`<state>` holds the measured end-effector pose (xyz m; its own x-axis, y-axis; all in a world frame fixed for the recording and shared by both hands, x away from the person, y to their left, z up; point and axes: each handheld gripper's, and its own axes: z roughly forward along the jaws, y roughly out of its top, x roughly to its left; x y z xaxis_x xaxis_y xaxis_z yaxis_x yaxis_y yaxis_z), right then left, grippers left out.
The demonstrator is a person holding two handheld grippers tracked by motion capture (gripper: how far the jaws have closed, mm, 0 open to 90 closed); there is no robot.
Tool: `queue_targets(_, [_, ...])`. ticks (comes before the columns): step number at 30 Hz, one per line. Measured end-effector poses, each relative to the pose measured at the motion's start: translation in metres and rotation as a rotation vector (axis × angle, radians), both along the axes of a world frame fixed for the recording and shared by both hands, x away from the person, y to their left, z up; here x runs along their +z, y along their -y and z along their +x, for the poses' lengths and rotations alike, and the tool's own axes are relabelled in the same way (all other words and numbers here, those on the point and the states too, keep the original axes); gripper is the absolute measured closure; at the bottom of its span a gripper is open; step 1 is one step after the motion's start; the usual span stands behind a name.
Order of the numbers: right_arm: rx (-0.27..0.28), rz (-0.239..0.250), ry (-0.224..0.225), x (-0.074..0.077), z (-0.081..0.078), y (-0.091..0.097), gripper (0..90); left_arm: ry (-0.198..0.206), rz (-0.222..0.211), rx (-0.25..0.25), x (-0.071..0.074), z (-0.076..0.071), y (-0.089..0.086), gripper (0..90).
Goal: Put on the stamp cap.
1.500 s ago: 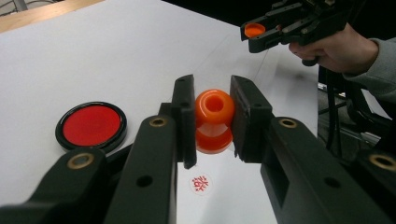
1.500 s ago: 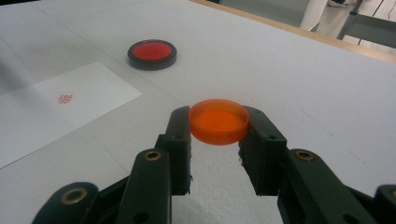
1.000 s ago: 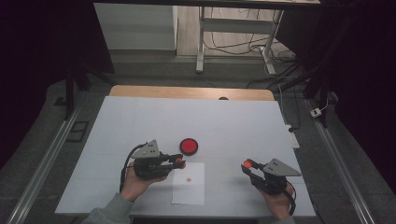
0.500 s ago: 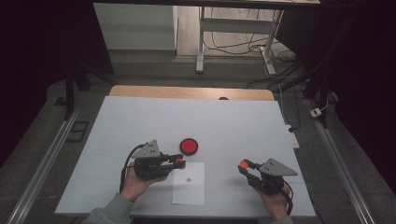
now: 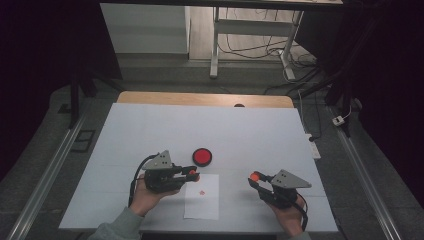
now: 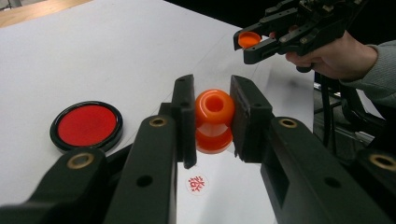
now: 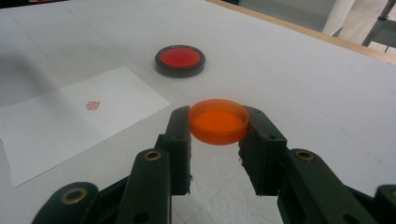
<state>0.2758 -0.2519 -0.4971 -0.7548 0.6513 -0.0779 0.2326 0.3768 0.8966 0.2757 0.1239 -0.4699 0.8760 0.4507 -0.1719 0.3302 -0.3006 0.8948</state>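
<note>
Stamp (image 6: 214, 120), orange and waisted, clamped between the fingers (image 6: 185, 116) of the left gripper (image 5: 191, 173), held above the near-left corner of the paper (image 5: 202, 196) with one red print (image 5: 202, 192) already on the sheet. Cap (image 7: 218, 121), a shallow orange dish, pinched at its rim by the right gripper (image 5: 255, 177), well apart from the stamp and off the right edge of the paper. Ink pad (image 5: 202, 156), red in a black ring, lying open just beyond the paper.

Step in hand, at a guess: putting the cap back on the stamp. To do it well: bring the two together over the bench rather than over the print, to spare the sheet a smear. Turn the cap's hollow toward the inked face and line up the two rims squarely before pressing. Keep both grips firm but not crushing, since the cap is thin-walled and held only at its edge, so likely to pop out if tilted. Close slowly along one straight line, no twisting.

Bench (image 5: 150, 130): covered in a plain pale sheet, a strip of bare wood along the far edge, bare apart from these few things. Room: dim, grey floor with metal rails at either side, a metal frame and loose cables beyond the far end.
</note>
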Motion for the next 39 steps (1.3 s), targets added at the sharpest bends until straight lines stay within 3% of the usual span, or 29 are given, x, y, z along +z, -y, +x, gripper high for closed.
queue_targets(22, [0.067,-0.004,-0.016,-0.005,0.001,-0.031,64.4,-0.004,0.001,0.0,-0.001,0.001,0.001,72.8])
queue_targets(26, [0.078,0.004,-0.021,-0.006,0.001,-0.035,64.4,-0.004,0.0,-0.001,-0.001,0.001,0.001,72.8])
queue_targets(29, [0.097,0.043,-0.046,-0.005,0.001,-0.04,64.4,-0.015,-0.006,-0.013,-0.002,0.002,0.002,72.9])
queue_targets(39, [0.132,0.036,-0.045,-0.006,-0.001,-0.056,64.4,-0.014,-0.004,-0.011,-0.002,0.002,0.002,72.8])
